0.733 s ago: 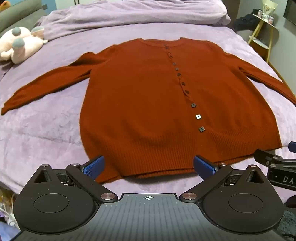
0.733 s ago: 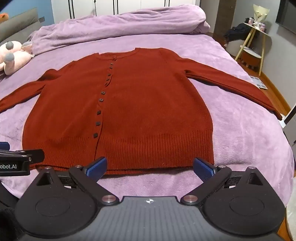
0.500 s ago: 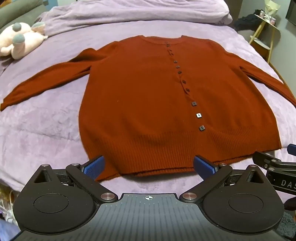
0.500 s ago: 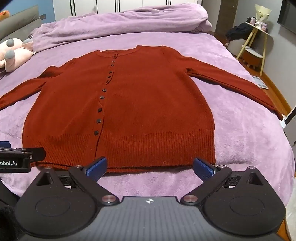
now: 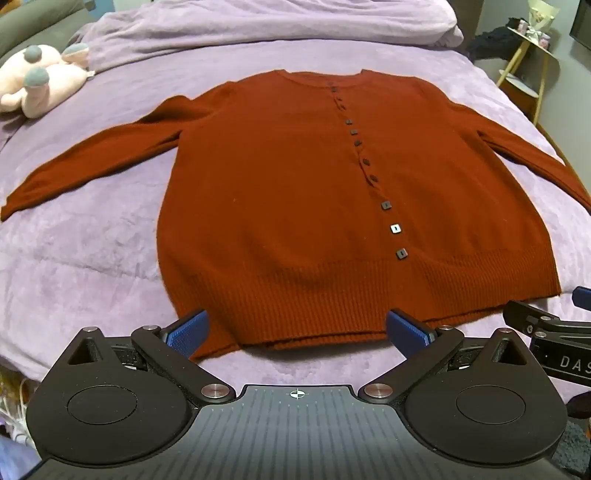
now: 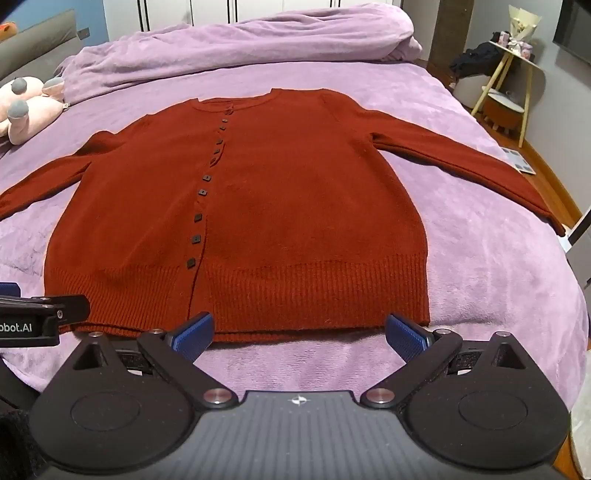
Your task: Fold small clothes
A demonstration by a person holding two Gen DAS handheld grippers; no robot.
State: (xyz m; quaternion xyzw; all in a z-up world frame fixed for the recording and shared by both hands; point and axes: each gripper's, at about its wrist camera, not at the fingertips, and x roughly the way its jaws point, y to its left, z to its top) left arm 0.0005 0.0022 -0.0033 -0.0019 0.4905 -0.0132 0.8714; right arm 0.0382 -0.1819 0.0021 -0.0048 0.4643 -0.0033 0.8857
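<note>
Your bed [image 5: 92, 258] carries a rust-red cardigan [image 5: 295, 206], spread flat and face up across the purple cover, buttoned, both sleeves stretched outward and the ribbed hem nearest you. A pink plush toy [image 5: 37, 88] lies well apart at the far left. Your left gripper [image 5: 297, 328] and right gripper [image 6: 297, 328] hang released above the hem, grasping nothing. Since the earlier frames, the cardigan hasn't shifted; both views moved only slightly.

Bed: purple plush cover [image 6: 480, 266], fills the near and middle scene | Far: bunched purple duvet [image 6: 236, 48], white wardrobe doors [image 6: 192, 11] | Far left: grey headboard [image 6: 33, 48], blue wall, pink plush toy [image 6: 26, 110] | Right: wooden-legged side table [image 6: 513, 70], grey wall, wood floor [image 6: 554, 177]
</note>
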